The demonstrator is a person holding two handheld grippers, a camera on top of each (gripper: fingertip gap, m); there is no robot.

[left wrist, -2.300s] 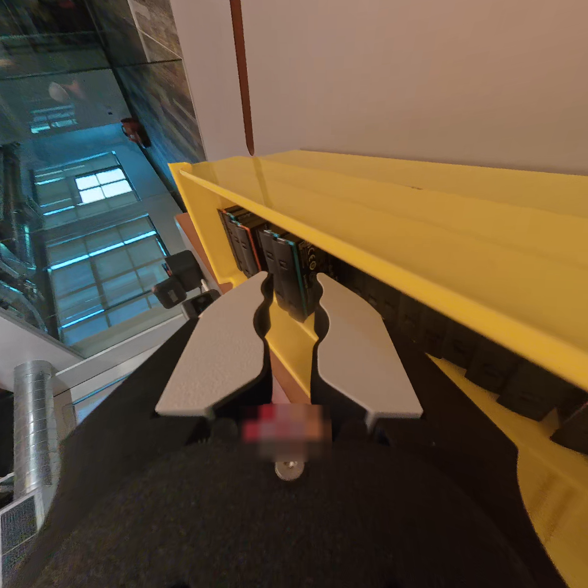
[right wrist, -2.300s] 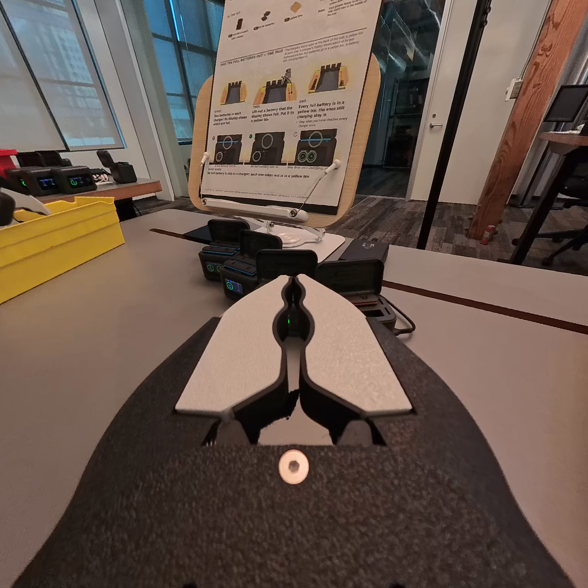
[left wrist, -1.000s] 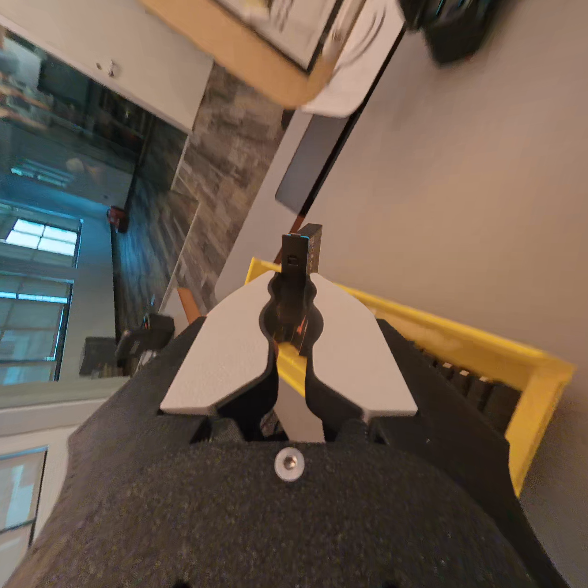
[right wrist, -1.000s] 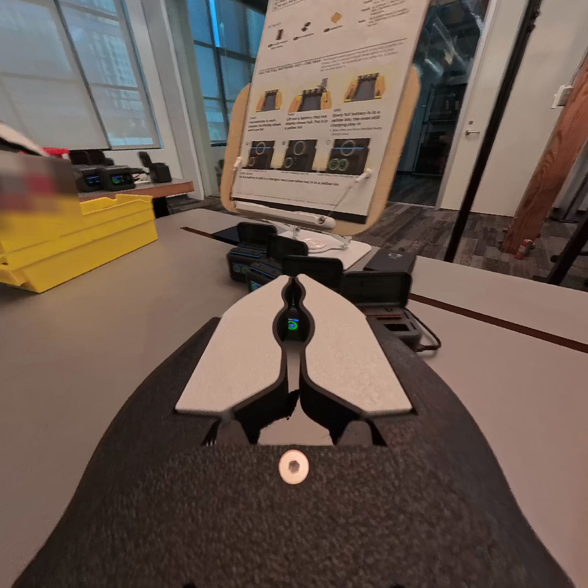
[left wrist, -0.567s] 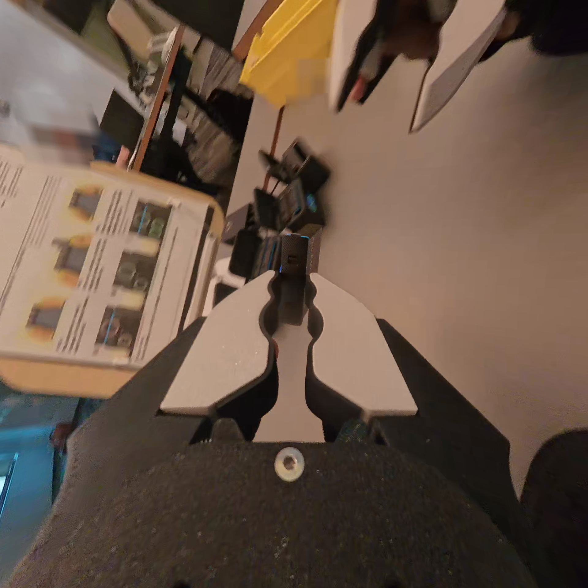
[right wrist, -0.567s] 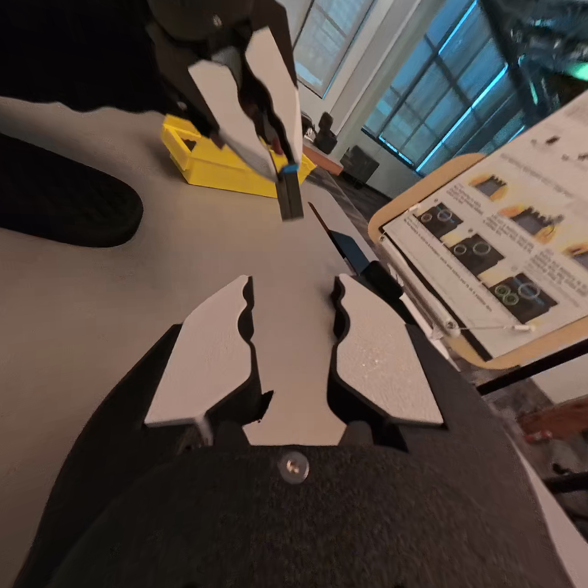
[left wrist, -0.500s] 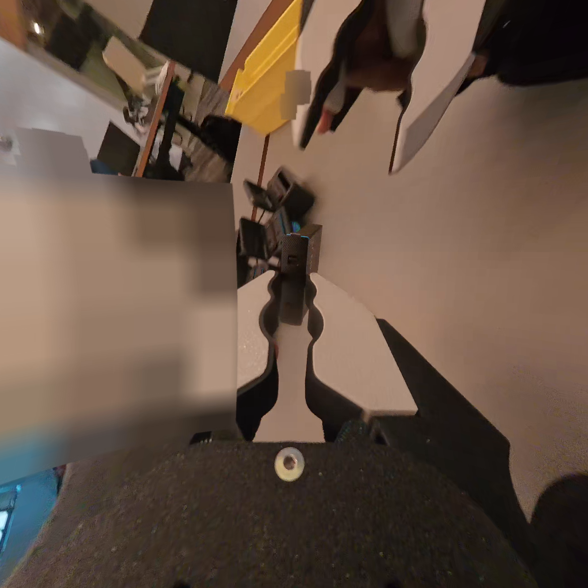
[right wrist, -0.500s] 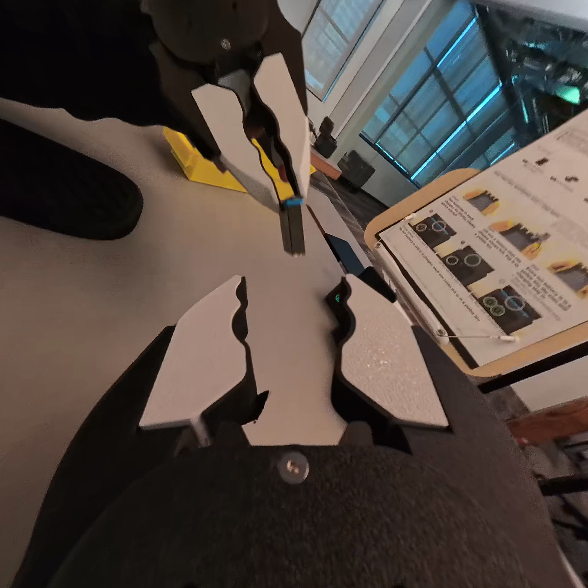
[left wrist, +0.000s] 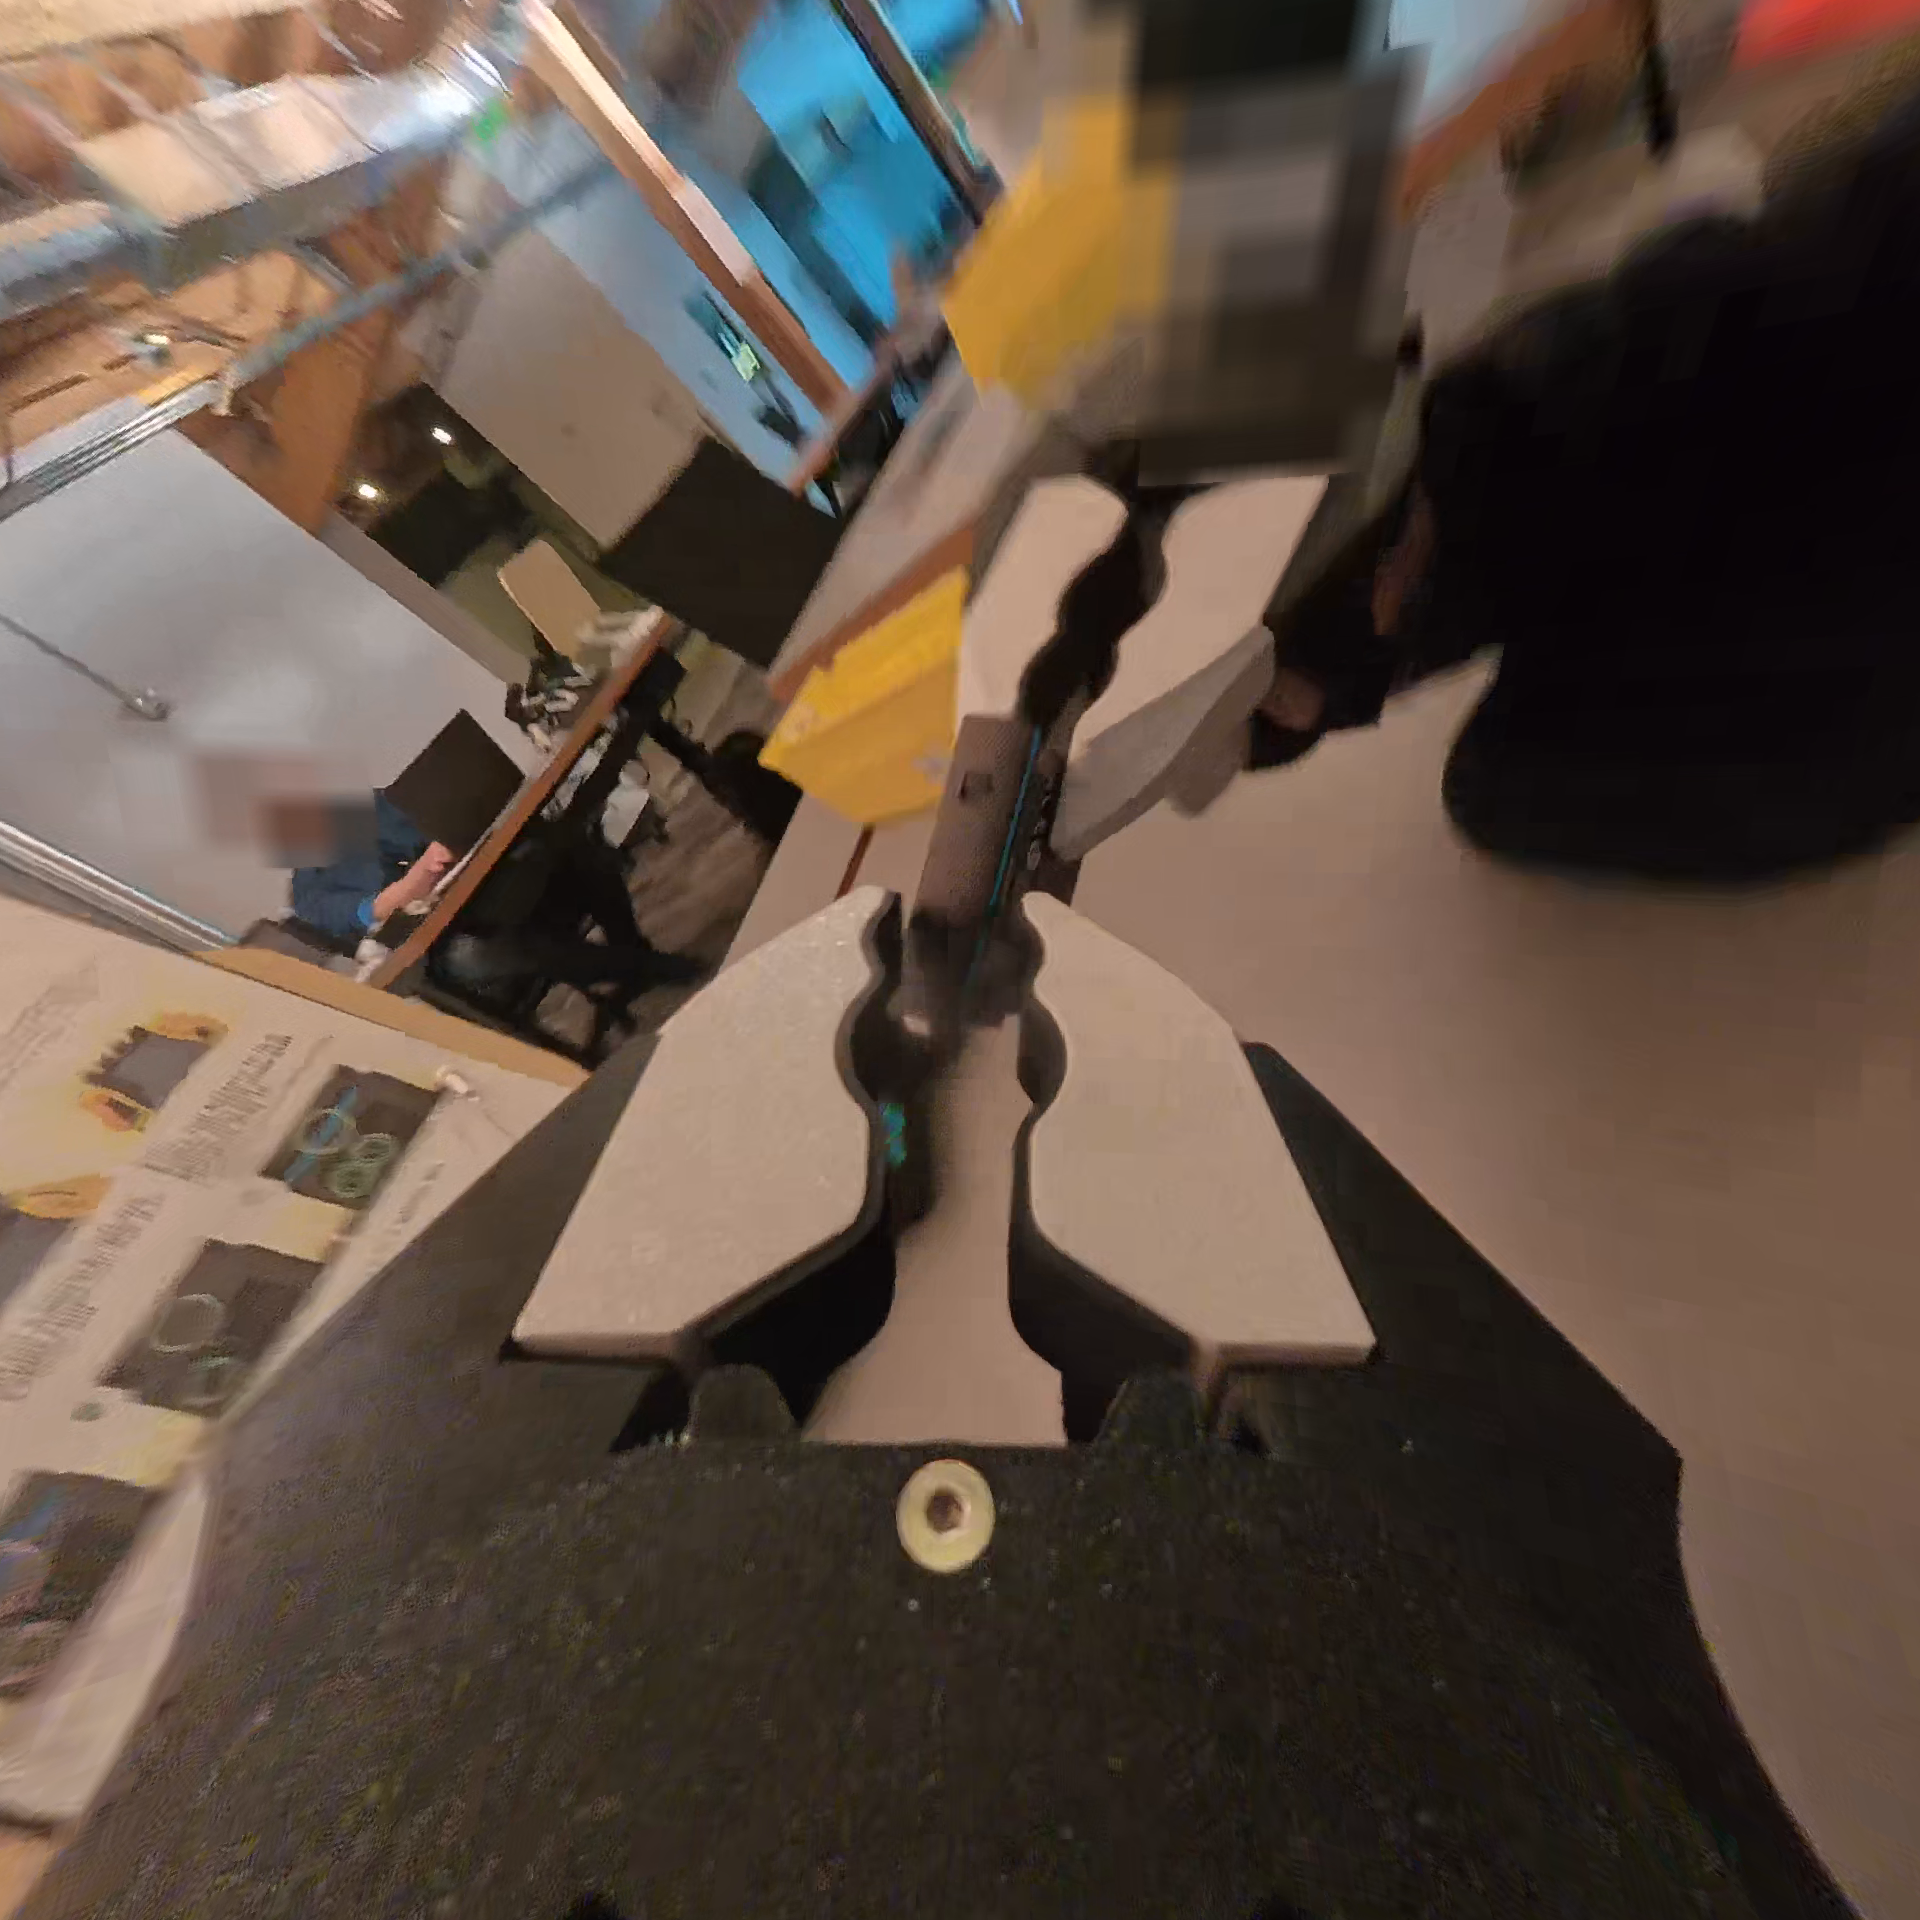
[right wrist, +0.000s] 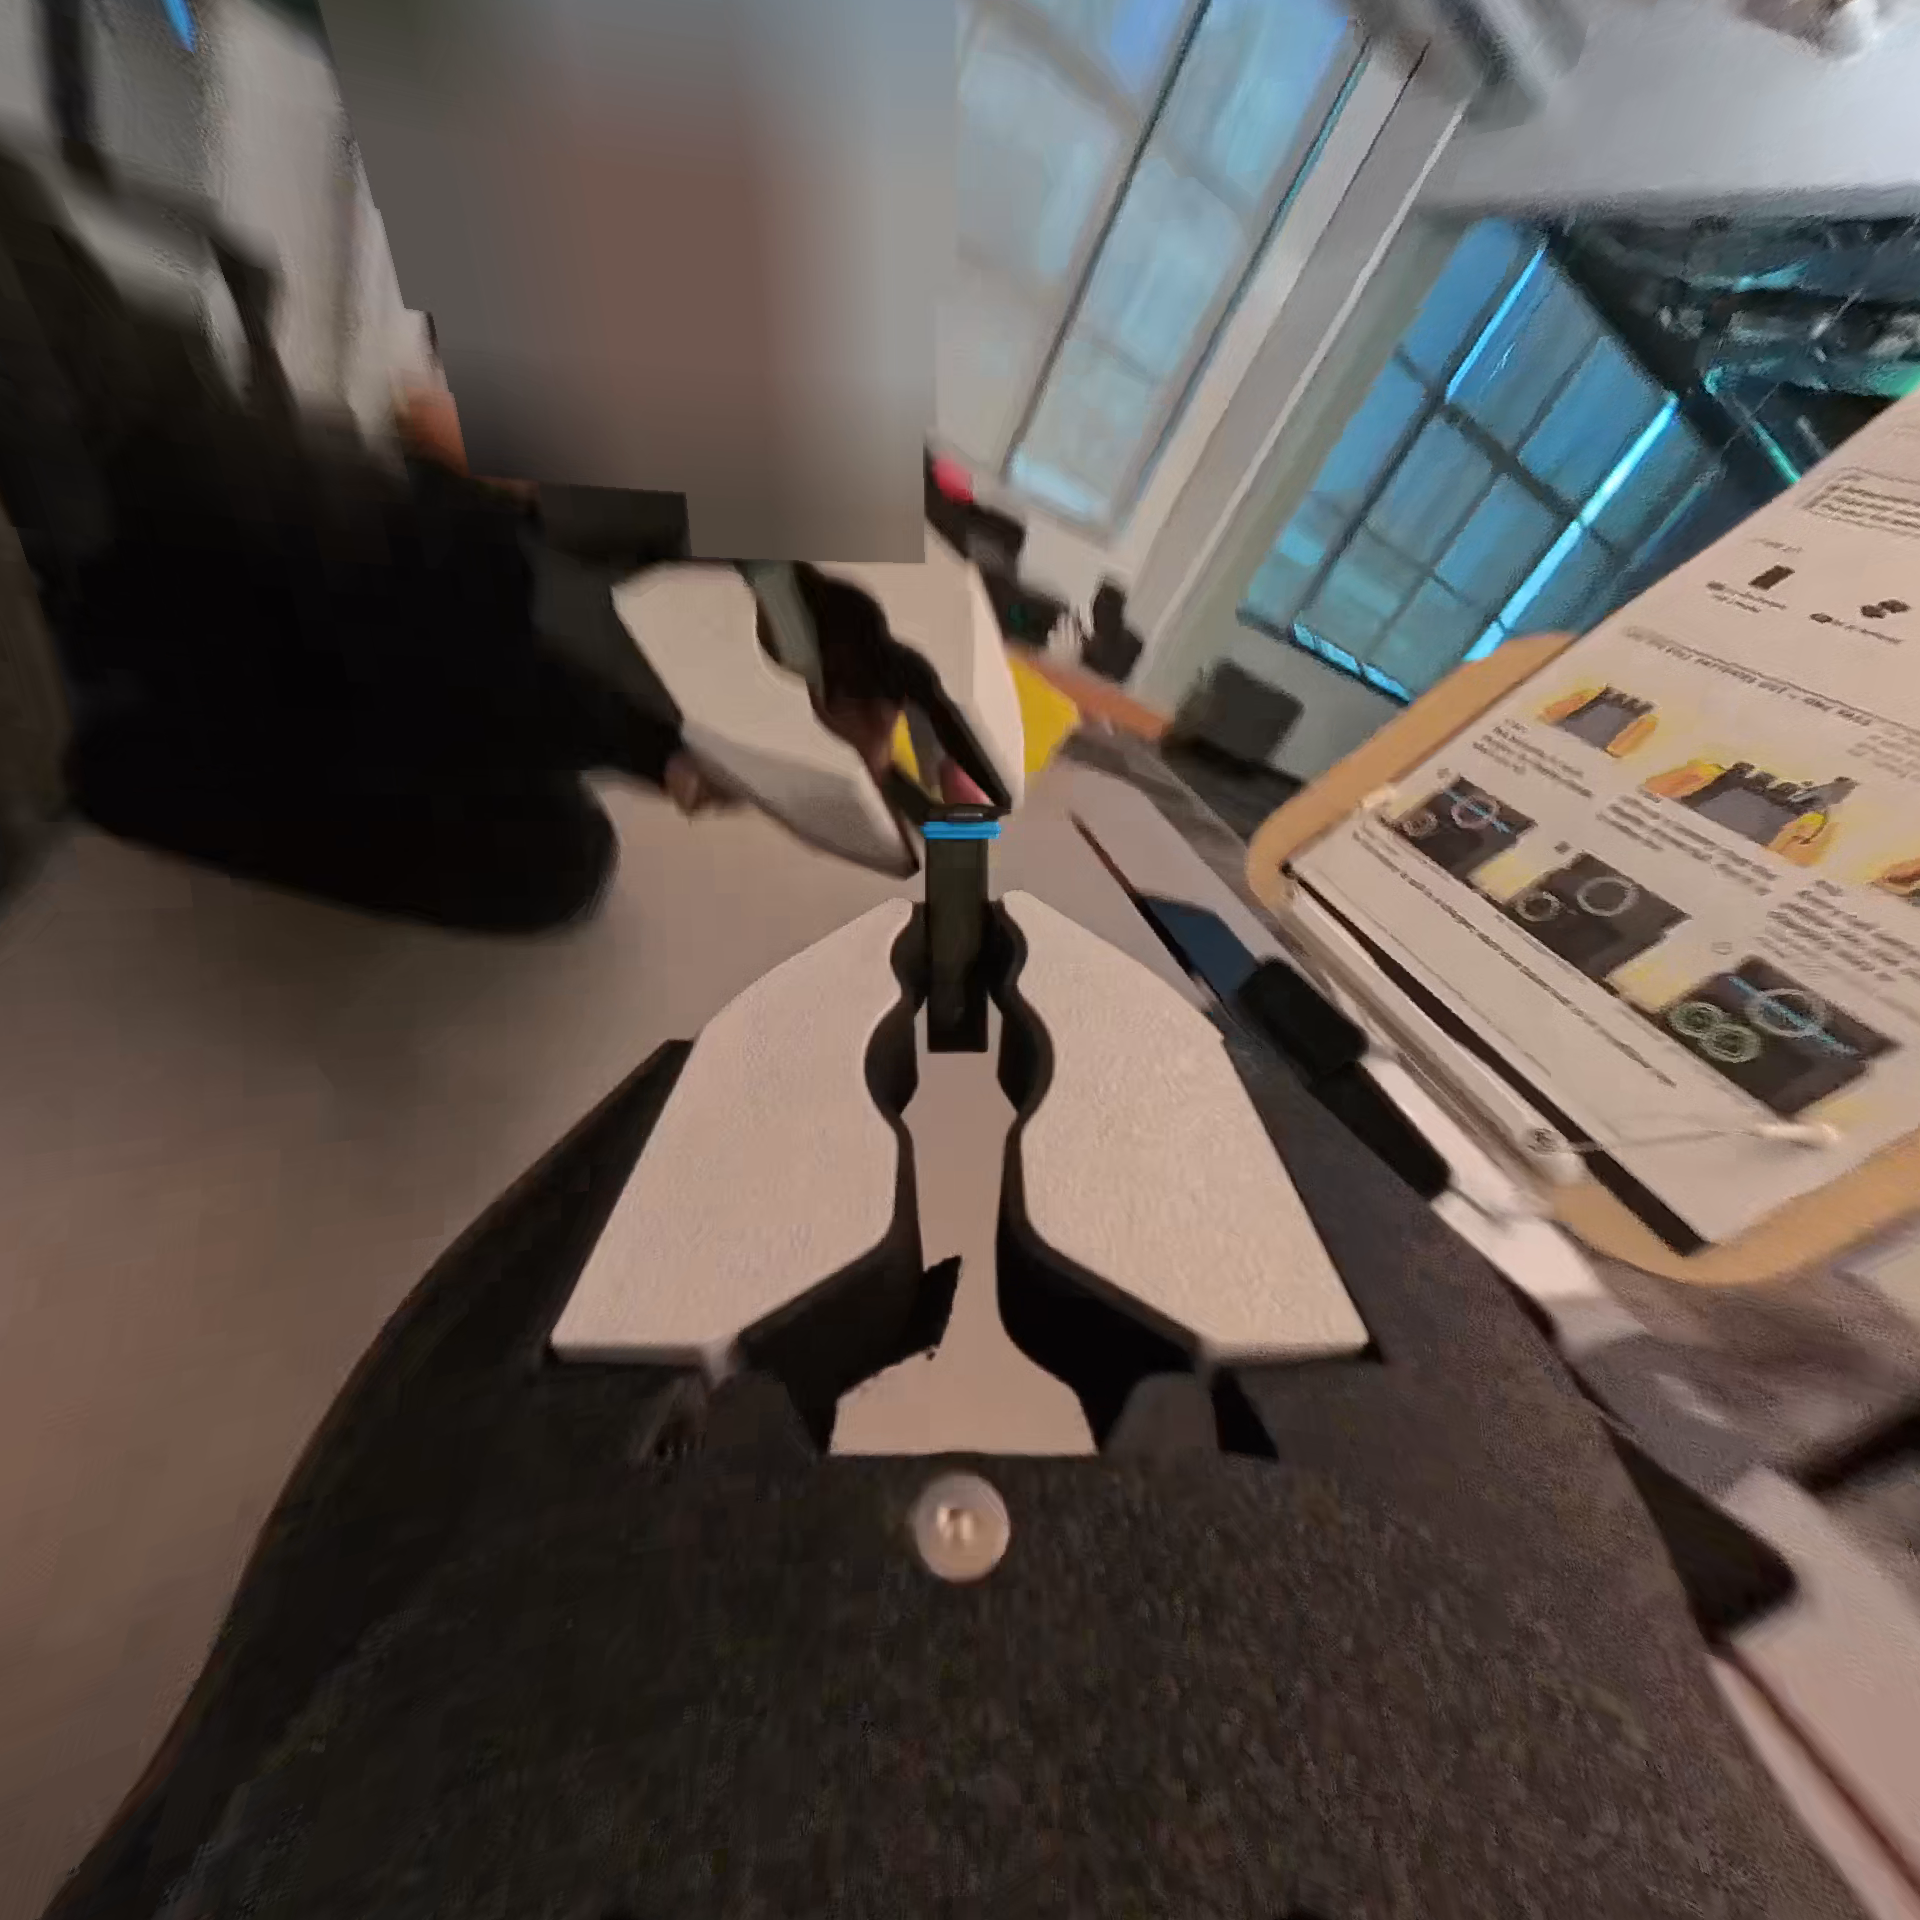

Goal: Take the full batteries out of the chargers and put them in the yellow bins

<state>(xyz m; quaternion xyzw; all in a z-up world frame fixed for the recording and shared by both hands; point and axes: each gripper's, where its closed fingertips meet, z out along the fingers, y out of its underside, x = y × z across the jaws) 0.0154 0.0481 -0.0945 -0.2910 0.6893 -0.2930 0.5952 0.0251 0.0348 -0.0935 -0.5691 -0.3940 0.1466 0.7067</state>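
— Where's the battery (right wrist: 954, 940)?
— Midair over the table (right wrist: 208, 1091), pinched at both ends: left gripper (left wrist: 954, 925) and right gripper (right wrist: 956, 914) each clamp it.
— Bins?
— A yellow bin (left wrist: 878, 717) far off; contents hidden.
— Writing?
— A printed sheet (right wrist: 1704, 883) on the right.

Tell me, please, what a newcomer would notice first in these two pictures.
A black battery with a blue band, in mid-air, gripped at one end by the left hand-held gripper and at the other by the right hand-held gripper. An illustrated sheet on a wooden board stands at the right of the right wrist view.
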